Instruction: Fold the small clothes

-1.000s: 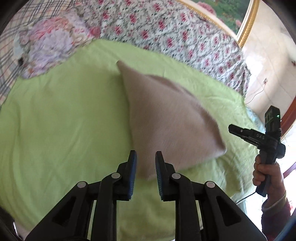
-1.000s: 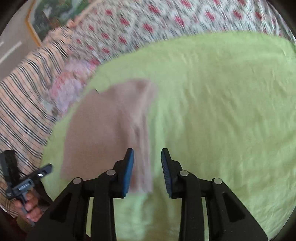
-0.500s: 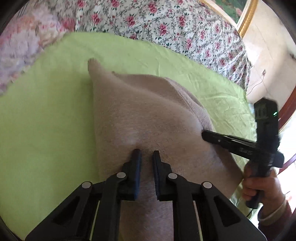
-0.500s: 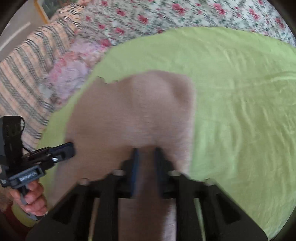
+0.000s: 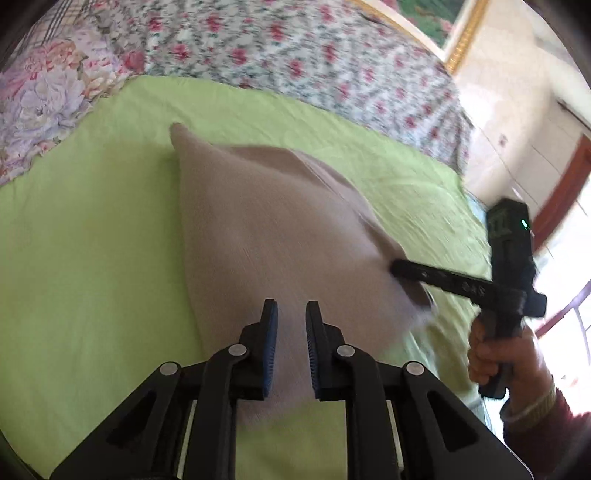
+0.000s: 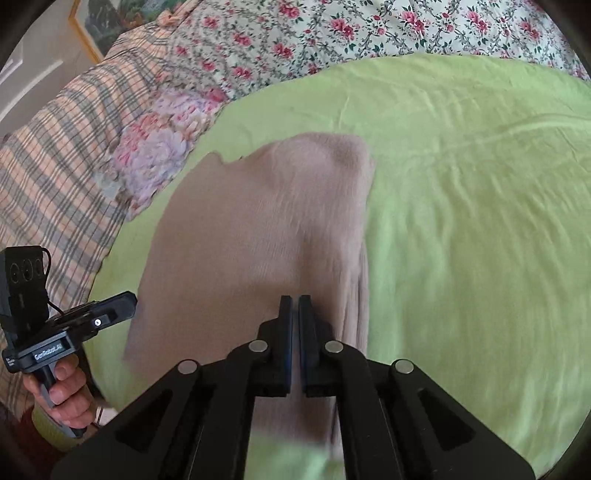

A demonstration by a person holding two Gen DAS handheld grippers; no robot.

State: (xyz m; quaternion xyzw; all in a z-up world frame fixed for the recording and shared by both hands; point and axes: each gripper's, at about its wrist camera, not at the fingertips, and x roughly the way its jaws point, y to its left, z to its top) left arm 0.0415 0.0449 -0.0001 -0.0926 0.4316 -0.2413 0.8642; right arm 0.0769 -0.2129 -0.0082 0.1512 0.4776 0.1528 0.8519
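Beige ribbed garment (image 5: 273, 236), partly folded, near edge lifted, far corner on green sheet (image 5: 88, 258)

Beige garment (image 5: 273, 236) on lime-green sheet (image 5: 92, 258); red-rose floral quilt (image 5: 295, 55); plaid blanket (image 6: 66, 147).

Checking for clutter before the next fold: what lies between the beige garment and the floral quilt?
Only bare green sheet separates the beige garment from the floral quilt, seen in the right wrist view.
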